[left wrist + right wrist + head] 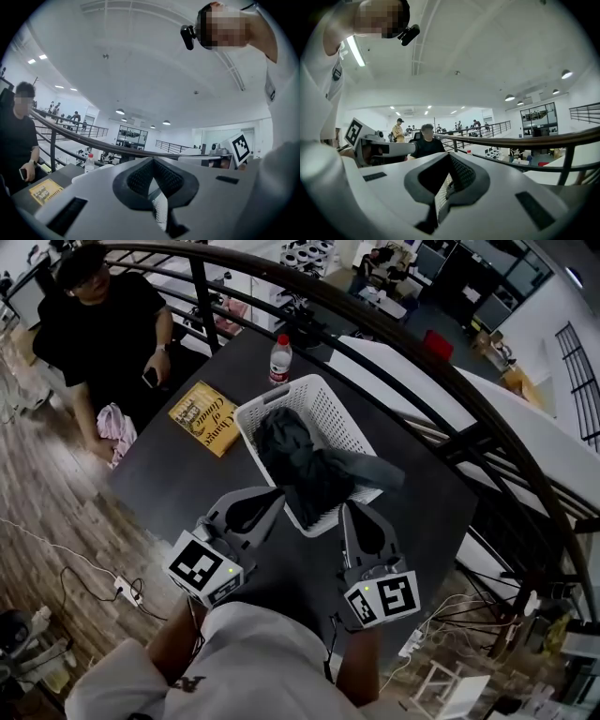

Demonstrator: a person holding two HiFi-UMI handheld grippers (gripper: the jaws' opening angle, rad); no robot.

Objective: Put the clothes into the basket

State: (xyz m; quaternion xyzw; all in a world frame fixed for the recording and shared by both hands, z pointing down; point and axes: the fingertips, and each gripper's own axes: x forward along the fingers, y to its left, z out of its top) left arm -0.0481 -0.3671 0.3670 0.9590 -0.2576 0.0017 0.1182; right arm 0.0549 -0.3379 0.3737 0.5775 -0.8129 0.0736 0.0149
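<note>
Far left, a person (103, 324) stands at the table (173, 486) with a pink cloth (116, 426) by their hand. I can't tell if that cloth is part of the job. Next come a book (206, 418) and a bottle (279, 360), both clear of the action.

The left gripper (270, 497) hangs just short of the basket's near corner. Its jaws are pressed together with nothing between them.

Centre stage is the basket (314, 395), with the clothes (300, 465) piled dark inside. One grey piece (370, 470) spills over the right rim, though, and lies partly on the table.

The right gripper (350, 514) is near that overhang, jaws closed tight and empty as well.

So I'd say the pile is in and only the tidy-up is left. To do it cleanly, open the right jaws first, then come in low from the right. Pinch the grey piece where it lies outside the rim, not the mesh wall. Lift it above the rim, carry it inward, and let go over the pile. The basket looks light, so the left gripper could steady the near rim to stop it sliding. Watch for fabric snagging in the mesh holes.
</note>
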